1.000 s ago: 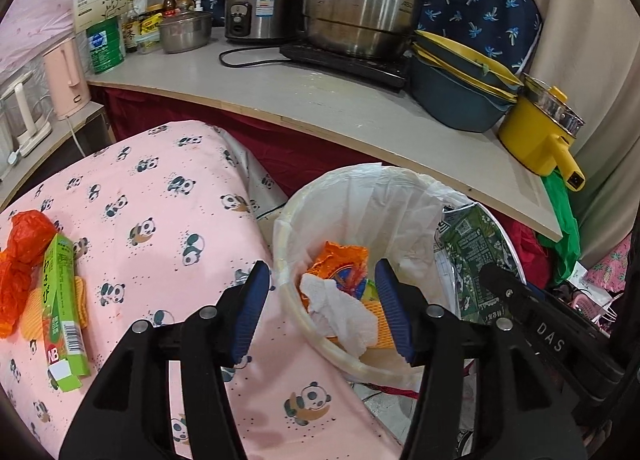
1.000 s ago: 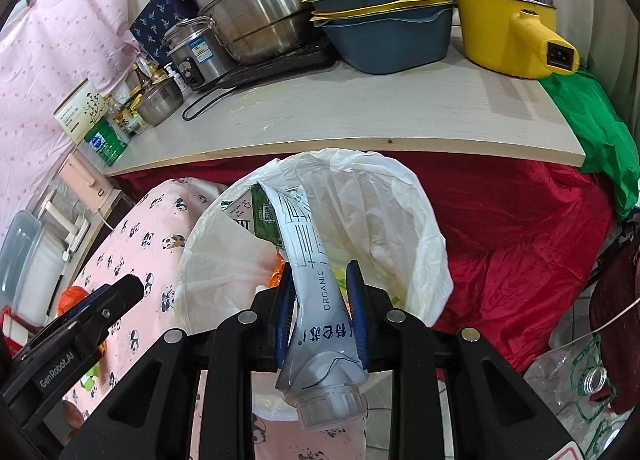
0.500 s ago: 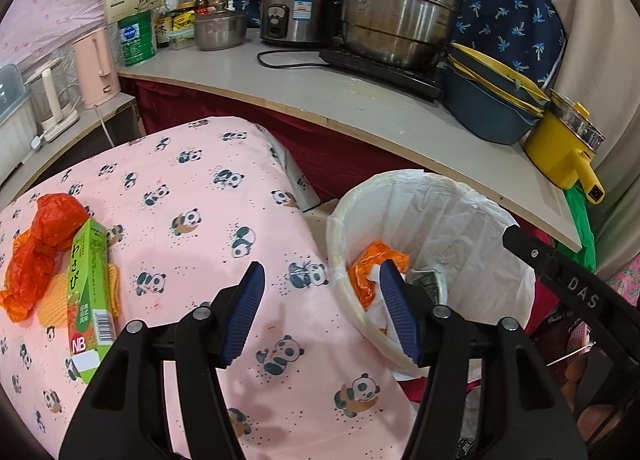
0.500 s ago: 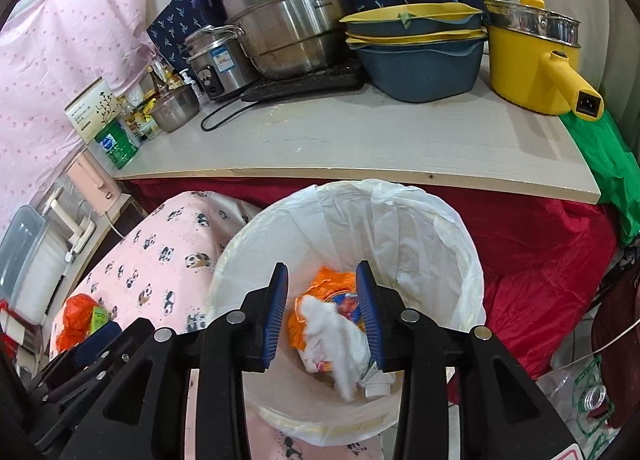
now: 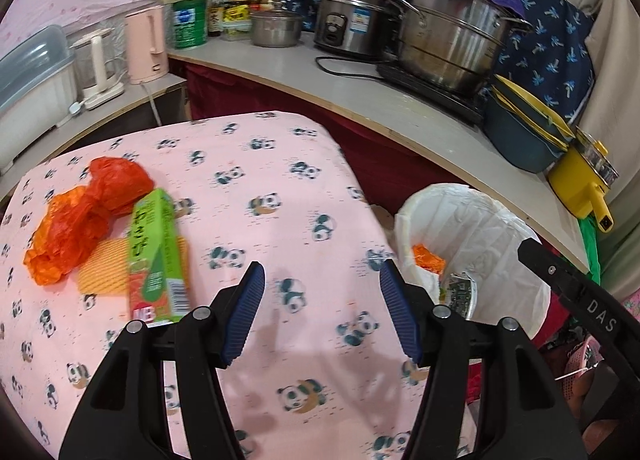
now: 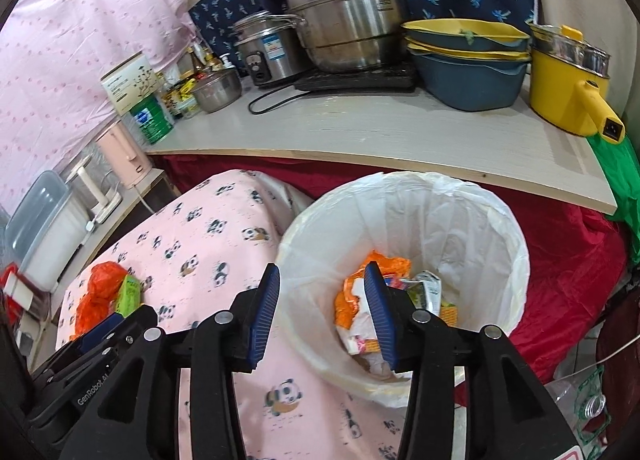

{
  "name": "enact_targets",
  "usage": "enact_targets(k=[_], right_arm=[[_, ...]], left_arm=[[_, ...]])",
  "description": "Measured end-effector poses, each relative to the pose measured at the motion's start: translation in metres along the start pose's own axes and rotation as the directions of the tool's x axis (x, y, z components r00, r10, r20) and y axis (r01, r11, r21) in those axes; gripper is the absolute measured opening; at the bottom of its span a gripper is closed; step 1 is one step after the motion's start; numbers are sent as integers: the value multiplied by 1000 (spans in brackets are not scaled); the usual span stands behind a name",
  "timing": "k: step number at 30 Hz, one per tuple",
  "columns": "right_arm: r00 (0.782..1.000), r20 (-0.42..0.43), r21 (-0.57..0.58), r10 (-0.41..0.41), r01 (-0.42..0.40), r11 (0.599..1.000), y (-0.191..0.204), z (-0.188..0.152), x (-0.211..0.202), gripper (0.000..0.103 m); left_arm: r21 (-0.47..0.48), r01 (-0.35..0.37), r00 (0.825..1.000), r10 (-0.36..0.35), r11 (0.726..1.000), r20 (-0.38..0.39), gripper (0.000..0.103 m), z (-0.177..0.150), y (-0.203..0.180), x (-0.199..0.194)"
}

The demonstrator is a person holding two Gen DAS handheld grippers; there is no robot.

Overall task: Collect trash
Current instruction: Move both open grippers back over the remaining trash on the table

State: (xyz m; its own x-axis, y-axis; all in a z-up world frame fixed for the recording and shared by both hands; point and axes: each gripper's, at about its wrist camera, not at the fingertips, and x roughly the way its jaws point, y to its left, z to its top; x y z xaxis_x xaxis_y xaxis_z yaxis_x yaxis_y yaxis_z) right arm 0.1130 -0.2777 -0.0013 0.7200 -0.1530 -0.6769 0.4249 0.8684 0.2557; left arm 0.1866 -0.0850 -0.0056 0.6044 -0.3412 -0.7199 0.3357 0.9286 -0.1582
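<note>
Bare cloth (image 5: 280,180) between carton (image 5: 156,256) and bin (image 5: 404,216)

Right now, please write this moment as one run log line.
left gripper: open, empty | right gripper: opening, empty | bin: holds trash | table: orange bag, green box left

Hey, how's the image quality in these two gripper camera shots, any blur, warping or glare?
Left wrist view: the panda cloth is smeared with motion blur near the gripper, and the fisheye bends the counter edge. Right wrist view: sharper, though the counter bows too and the corners go dark; soft highlights sit on the steel pot, and the white bin liner looks bright but not blown out.
</note>
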Motion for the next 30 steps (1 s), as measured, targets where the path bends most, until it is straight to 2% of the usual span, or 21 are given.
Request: enact_targets(k=[10, 18, 20, 24, 27, 30], right_arm=[[997, -40, -112, 72, -76, 991, 72, -20, -2, 44], [987, -89, -202, 130, -146, 969, 136, -46, 1, 45], [985, -100, -220, 139, -158, 963, 149, -52, 2, 49], [980, -125, -254, 153, -180, 950, 170, -63, 6, 50], [976, -150, -279, 160, -197, 940, 186, -71, 11, 52], [973, -166, -305, 160, -205, 930, 201, -78, 17, 57]], left_arm=[[-111, -83, 996, 85, 990, 15, 57, -14, 77, -28], [-199, -149, 988, 154, 969, 11, 57, -29, 136, -46], [-214, -162, 986, 167, 963, 8, 57, -31, 148, -50], [-244, -182, 982, 188, 953, 3, 58, -38, 172, -56], [-264, -199, 978, 207, 944, 3, 63, -42, 188, -60], [-274, -214, 974, 224, 938, 5, 64, -42, 200, -63]])
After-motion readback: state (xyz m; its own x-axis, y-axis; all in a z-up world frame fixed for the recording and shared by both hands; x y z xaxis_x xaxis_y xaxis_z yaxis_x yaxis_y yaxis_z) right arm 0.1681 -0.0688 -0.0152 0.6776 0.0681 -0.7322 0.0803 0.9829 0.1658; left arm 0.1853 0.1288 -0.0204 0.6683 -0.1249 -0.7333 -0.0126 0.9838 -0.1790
